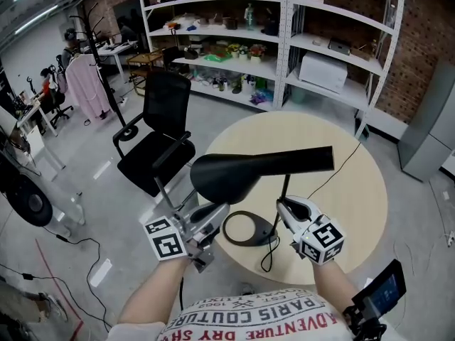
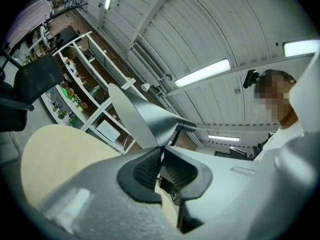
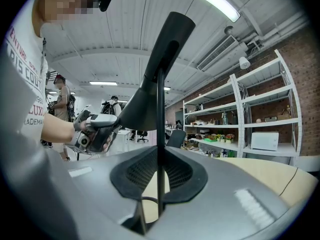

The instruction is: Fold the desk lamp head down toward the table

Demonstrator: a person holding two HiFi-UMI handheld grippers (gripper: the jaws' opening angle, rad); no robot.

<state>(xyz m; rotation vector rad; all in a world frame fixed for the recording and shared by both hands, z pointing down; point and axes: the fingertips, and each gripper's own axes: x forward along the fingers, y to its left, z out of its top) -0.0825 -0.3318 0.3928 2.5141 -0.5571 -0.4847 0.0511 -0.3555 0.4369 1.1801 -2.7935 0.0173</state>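
Observation:
A black desk lamp stands on the round beige table (image 1: pixel 348 204). Its long cone-shaped head (image 1: pixel 242 170) lies about level above the ring base (image 1: pixel 245 230). My left gripper (image 1: pixel 213 216) is shut on the lower rim of the head's wide end; in the left gripper view the pads pinch that rim (image 2: pixel 135 115) at the jaw tips (image 2: pixel 161 151). My right gripper (image 1: pixel 282 206) is shut on the thin upright stem (image 1: pixel 286 187). In the right gripper view the stem (image 3: pixel 160 109) runs straight up between the pads (image 3: pixel 145 171) to the head (image 3: pixel 157 64), with the left gripper (image 3: pixel 95 129) beside it.
The lamp's cable (image 1: pixel 340 168) trails across the table toward its far right edge. A black office chair (image 1: pixel 160 144) stands just left of the table. White shelving (image 1: pixel 284 41) lines the back wall. A coat rack (image 1: pixel 89 69) is at far left.

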